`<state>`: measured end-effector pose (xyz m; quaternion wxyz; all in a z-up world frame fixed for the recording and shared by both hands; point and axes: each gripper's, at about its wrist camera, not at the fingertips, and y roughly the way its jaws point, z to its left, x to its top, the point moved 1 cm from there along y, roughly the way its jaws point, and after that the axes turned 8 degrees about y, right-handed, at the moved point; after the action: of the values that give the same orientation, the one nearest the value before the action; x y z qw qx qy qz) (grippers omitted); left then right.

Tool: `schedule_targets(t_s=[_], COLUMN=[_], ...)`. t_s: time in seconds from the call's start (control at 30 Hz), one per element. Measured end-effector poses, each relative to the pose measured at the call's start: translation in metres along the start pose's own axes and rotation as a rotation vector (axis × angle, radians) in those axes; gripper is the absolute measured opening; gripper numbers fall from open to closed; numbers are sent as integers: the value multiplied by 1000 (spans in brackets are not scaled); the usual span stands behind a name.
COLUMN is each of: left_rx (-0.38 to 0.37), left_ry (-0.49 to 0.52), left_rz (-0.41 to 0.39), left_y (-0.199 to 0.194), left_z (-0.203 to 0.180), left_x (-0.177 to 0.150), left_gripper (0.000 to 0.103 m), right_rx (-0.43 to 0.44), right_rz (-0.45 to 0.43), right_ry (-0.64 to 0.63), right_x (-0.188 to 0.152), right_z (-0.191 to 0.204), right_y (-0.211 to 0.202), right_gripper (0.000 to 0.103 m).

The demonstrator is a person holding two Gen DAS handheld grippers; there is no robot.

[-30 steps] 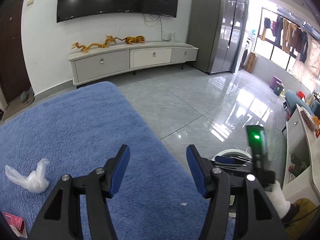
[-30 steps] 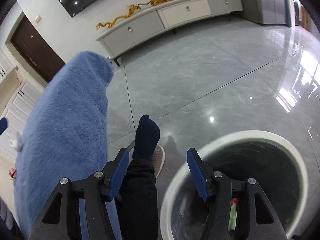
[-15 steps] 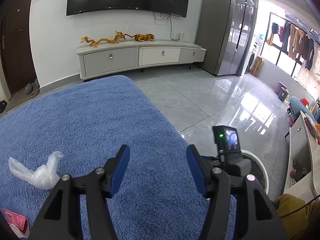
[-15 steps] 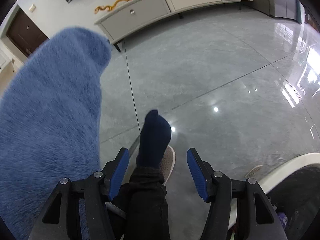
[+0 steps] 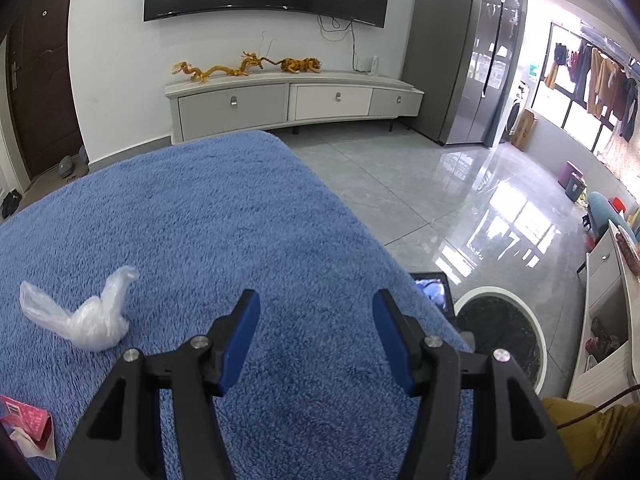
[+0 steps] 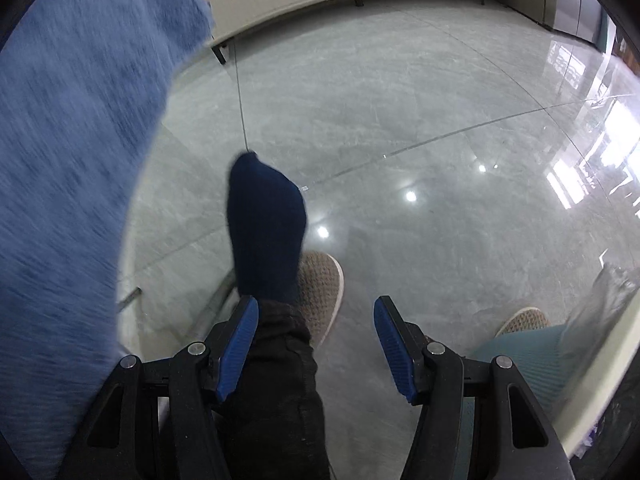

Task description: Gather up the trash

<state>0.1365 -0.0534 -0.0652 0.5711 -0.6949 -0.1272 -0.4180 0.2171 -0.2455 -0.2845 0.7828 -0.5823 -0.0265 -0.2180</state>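
Observation:
In the left wrist view a crumpled clear plastic bag [image 5: 84,316] lies on the blue fuzzy cover [image 5: 200,220], left of my left gripper [image 5: 316,340], which is open and empty above the cover. A pink and white wrapper [image 5: 28,426] lies at the lower left edge. The white-rimmed bin with a black liner [image 5: 502,334] stands on the floor to the right. My right gripper [image 6: 316,344] is open and empty over the floor; the bin's rim [image 6: 612,364] shows at its right edge.
The person's leg and dark sock [image 6: 266,224] and slippers [image 6: 320,288] lie under the right gripper. A grey TV cabinet [image 5: 296,102] stands against the far wall. A white cabinet [image 5: 608,320] stands right of the bin. The grey tile floor [image 6: 400,120] is glossy.
The left gripper has swung left over the cover, bringing the plastic bag closer to centre. The right gripper has moved left off the bin, which slid to the frame's right edge.

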Motion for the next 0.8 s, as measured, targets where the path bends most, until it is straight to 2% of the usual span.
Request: schedule_targets(t_s=[0.13, 0.27, 0.37, 0.47, 0.57, 0.8], left_rx=[-3, -9, -17, -23, -30, -37], left_ry=[-9, -13, -18, -24, -31, -35], left_rz=[-2, 2, 5, 8, 12, 13], left_y=[1, 4, 6, 7, 9, 8], left_z=[1, 2, 3, 3, 4, 3], left_x=[-1, -3, -4, -4, -4, -5], left_gripper=[57, 57, 57, 57, 57, 57], right_rx=[-63, -173, -316, -436, -485, -533], right_rz=[0, 12, 43, 112, 169, 245], right_ry=[6, -27, -98, -151, -151, -95], right_x=[-10, -18, -26, -35, -38, -45], right_z=[-1, -3, -3, -11, -23, -52], right_y=[24, 49, 75, 101, 119, 142], right_gripper=[58, 58, 58, 58, 58, 58])
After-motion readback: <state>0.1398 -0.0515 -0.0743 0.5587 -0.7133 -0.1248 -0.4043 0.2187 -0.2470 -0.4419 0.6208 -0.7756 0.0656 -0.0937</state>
